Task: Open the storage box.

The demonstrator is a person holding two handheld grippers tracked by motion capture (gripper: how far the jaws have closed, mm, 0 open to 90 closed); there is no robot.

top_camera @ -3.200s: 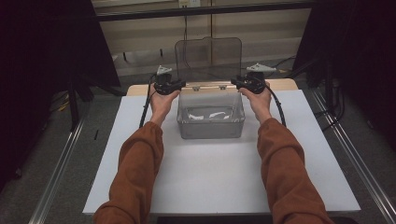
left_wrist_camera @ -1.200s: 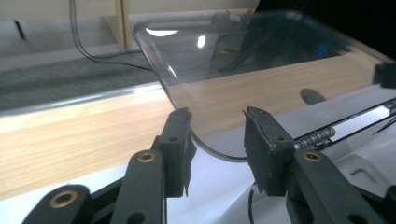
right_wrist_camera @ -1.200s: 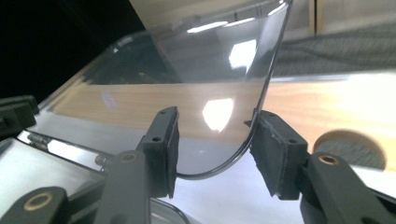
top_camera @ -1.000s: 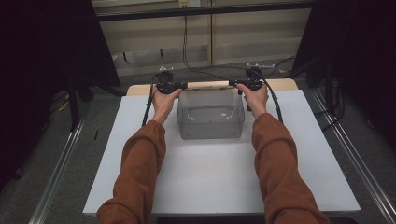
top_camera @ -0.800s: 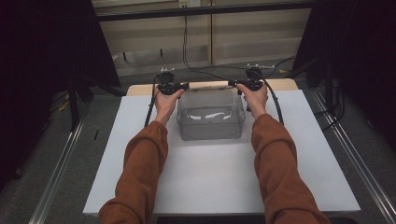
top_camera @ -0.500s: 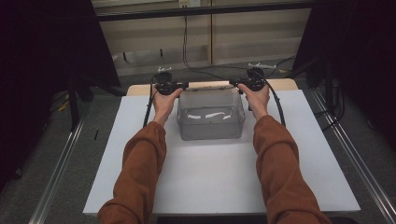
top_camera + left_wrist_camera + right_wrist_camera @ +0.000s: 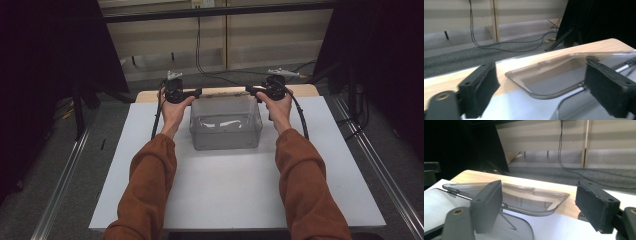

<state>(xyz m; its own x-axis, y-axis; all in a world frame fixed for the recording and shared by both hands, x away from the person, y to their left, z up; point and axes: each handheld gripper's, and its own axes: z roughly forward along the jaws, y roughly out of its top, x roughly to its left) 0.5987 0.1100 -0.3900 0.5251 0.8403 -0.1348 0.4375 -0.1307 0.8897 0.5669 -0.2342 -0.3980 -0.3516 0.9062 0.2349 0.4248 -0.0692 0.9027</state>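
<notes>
A clear plastic box (image 7: 226,137) stands at the back middle of the white tabletop (image 7: 225,195), with white pieces (image 7: 225,123) inside. Its hinged clear lid (image 7: 225,95) lies folded back behind it, over a wooden board (image 7: 307,90). My left gripper (image 7: 198,92) sits at the lid's left end and my right gripper (image 7: 248,90) at its right end. In the left gripper view the lid (image 7: 549,77) lies between and beyond my left gripper's (image 7: 541,92) jaws, untouched. In the right gripper view the lid (image 7: 524,195) sits the same way before my right gripper (image 7: 539,207). Both pairs of jaws have just been opening.
The wooden board (image 7: 506,67) runs along the table's far edge. Beyond it are grey carpet with black cables (image 7: 200,55) and a pale wall. Dark curtains and stands flank the table, and metal rails (image 7: 65,180) run along both sides.
The lid stood upright earlier and now lies back behind the box. Both pairs of jaws have spread apart off the lid's ends. The hands have hardly shifted.
</notes>
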